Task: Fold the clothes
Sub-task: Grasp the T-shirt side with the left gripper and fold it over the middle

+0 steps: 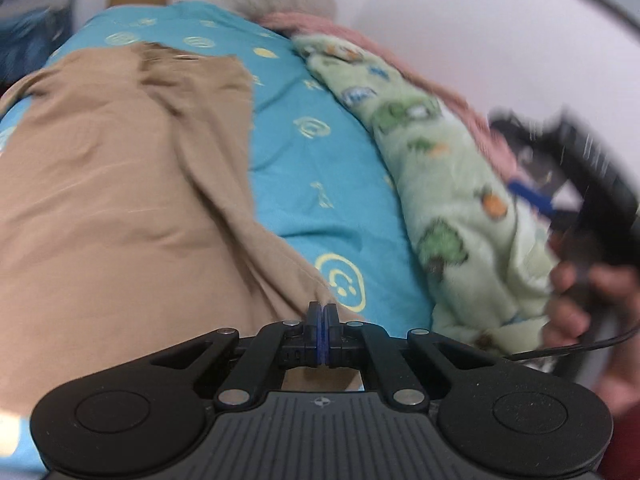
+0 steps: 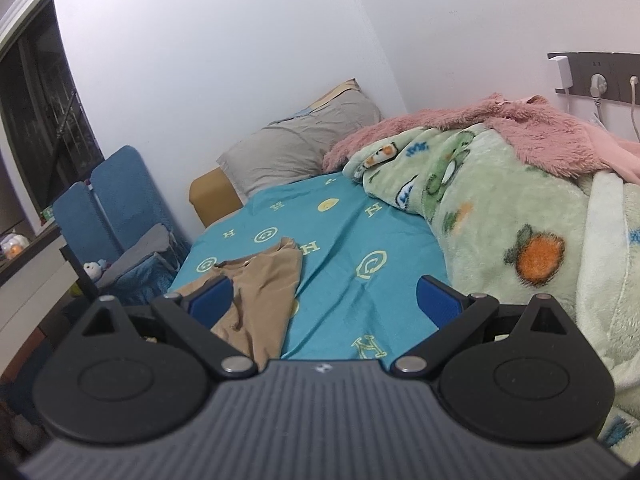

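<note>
A tan garment (image 1: pixel 120 200) lies spread on the teal bed sheet (image 1: pixel 320 160). My left gripper (image 1: pixel 322 310) is shut on the garment's near right edge, and a ridge of the cloth rises to its fingertips. At the right edge of the blurred left wrist view, a hand (image 1: pixel 572 296) holds the other gripper over the green blanket. In the right wrist view my right gripper (image 2: pixel 324 300) is open with nothing between its blue pads (image 2: pixel 210 296). It hovers above the sheet (image 2: pixel 360 240), and the tan garment (image 2: pixel 256 280) lies ahead to the left.
A green cartoon-print blanket (image 2: pixel 500 220) and a pink fluffy one (image 2: pixel 440 128) are heaped along the bed's right side by the wall. A grey pillow (image 2: pixel 300 148) lies at the head of the bed. A blue chair (image 2: pixel 112 200) stands beside the bed on the left. Wall sockets (image 2: pixel 600 80) with cables are at the right.
</note>
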Available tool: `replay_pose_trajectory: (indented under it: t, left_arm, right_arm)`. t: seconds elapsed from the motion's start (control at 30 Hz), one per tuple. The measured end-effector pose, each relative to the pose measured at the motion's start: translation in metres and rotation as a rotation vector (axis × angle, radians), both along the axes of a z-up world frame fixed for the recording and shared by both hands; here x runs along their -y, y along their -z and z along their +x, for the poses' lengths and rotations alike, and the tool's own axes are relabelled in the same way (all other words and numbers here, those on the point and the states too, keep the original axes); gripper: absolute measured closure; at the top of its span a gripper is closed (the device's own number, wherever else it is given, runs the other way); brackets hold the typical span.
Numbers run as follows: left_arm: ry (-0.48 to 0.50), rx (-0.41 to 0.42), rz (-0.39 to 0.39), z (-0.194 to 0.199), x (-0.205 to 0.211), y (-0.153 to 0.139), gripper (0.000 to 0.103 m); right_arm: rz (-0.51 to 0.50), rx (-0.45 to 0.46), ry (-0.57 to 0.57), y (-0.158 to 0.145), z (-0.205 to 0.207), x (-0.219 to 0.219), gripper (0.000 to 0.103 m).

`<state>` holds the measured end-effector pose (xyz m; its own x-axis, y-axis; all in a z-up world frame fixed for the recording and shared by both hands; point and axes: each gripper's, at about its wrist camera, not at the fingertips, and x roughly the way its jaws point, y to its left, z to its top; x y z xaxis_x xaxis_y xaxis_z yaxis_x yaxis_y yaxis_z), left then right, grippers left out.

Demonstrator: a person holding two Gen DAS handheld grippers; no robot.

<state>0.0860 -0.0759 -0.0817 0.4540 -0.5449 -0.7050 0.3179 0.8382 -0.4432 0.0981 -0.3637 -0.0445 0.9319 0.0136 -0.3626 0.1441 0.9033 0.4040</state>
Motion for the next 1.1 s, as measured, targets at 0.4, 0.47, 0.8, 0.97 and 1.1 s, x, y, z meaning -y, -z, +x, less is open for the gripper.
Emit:
replay_pose_trajectory:
  t: [0.4, 0.47, 0.8, 0.97, 1.1]
  left_arm:
    - [-0.188, -0.248, 0.014, 0.016, -0.103, 0.040, 0.088]
    - [-0.211, -0.268, -0.018, 0.021, -0.108, 0.043, 0.051]
    - [-0.165, -0.279, 0.131, 0.050, -0.084, 0.071, 0.039]
    - [-0.086, -0.267, 0.166, 0.045, -0.075, 0.071, 0.100]
    - [-0.069, -0.225, 0.202, 0.030, -0.069, 0.062, 0.101]
  right_arm:
    - [-0.072, -0.055, -0.058, 0.000, 0.009, -0.026, 0.002]
    - [-0.079, -0.065, -0.062, 0.001, 0.010, -0.028, 0.002]
    - [-0.087, -0.103, -0.091, 0.006, 0.020, -0.034, 0.002]
    - [-0.075, -0.116, -0.100, 0.008, 0.021, -0.034, 0.002]
    - [-0.071, -0.115, -0.112, 0.008, 0.021, -0.034, 0.002]
